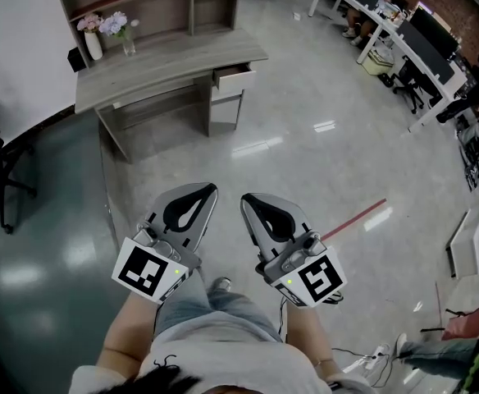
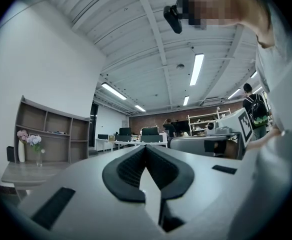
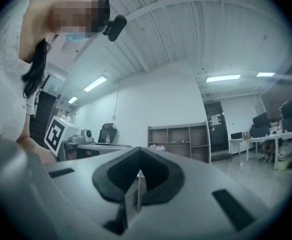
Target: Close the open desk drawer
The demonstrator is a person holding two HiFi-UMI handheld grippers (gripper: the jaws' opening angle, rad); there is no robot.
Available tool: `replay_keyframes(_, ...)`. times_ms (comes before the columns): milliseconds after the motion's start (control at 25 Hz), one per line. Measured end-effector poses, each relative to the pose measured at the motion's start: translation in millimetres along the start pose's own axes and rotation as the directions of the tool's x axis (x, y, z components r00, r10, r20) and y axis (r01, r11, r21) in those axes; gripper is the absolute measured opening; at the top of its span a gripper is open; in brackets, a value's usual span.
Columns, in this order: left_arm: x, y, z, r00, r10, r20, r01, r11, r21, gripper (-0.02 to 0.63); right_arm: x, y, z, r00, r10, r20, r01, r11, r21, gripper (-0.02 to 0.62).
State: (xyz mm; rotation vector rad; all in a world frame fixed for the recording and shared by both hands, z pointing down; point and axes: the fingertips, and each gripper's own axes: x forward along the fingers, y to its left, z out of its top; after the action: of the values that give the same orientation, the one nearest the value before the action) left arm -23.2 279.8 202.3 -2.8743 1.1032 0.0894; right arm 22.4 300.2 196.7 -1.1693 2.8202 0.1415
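head view: drawer (image 1: 233, 77) juts from desk (image 1: 166, 62) toward the person.

We wear a pale grey top (image 1: 231, 359), faded blue jeans (image 1: 211, 306) and a grey shoe (image 1: 220, 285); our hair (image 1: 161, 377) is dark. Our left gripper (image 1: 212, 188) and right gripper (image 1: 244, 198) are smooth light-grey shells tapering to a point, lined with black ribbed pads (image 2: 128, 171). The left cube (image 1: 151, 271) and right cube (image 1: 320, 277) bear black-and-white square markers, each beside a small green light.
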Motion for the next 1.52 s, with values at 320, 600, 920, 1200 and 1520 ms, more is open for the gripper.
replay_keyframes(320,37.2,42.6,-7.7,0.997,-0.073,0.008,0.073,0.997,-0.02,0.011,44.7,-36.4,-9.6,0.998,-0.053,-0.017,0.052,0.998,-0.022,0.008)
replay_keyframes(600,71.8,98.8,-18.9,0.991,-0.13,-0.028,0.129,0.992,-0.01,0.011,105.3,-73.8,-19.7,0.995,-0.095,-0.017,0.095,0.995,-0.018,0.008)
replay_keyframes(920,101.8,165.0,-23.2,0.984,-0.175,-0.035,0.174,0.985,-0.015,0.011,169.7,-104.5,-27.6,0.989,-0.144,-0.026,0.144,0.99,-0.013,0.008)
replay_keyframes(1200,118.0,210.1,-31.3,0.976,-0.213,-0.035,0.212,0.977,-0.032,0.011,210.2,-120.9,-38.3,0.98,-0.193,-0.043,0.192,0.981,-0.011,0.008)
replay_keyframes(1520,140.3,237.0,-41.3,0.974,-0.223,-0.035,0.221,0.974,-0.049,0.011,233.5,-144.6,-45.5,0.976,-0.212,-0.057,0.211,0.977,-0.021,0.008)
